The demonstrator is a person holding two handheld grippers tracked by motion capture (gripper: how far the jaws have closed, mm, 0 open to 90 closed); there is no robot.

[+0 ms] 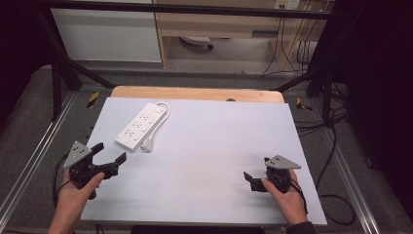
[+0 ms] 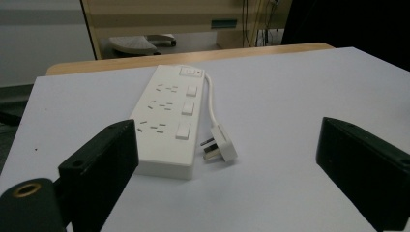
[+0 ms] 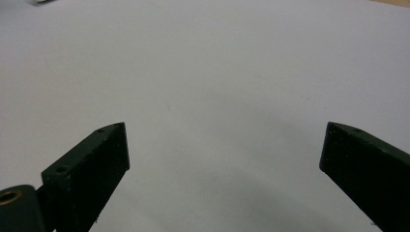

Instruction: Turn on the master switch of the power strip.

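Squarely ahead: flat white plastic power strip (image 2: 167,126), left claw (image 2: 227,154) agape.

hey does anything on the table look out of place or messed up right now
Nothing stands out. The white power strip lies flat, angled on the table, its plug loose beside it. Both tongs, left and right, are open and hold nothing.

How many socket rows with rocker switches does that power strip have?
3 on the power strip, each with its switch: one nearest the left gripper, one in the middle, one toward the cord end, just before the red-lit master switch. None seem hidden.
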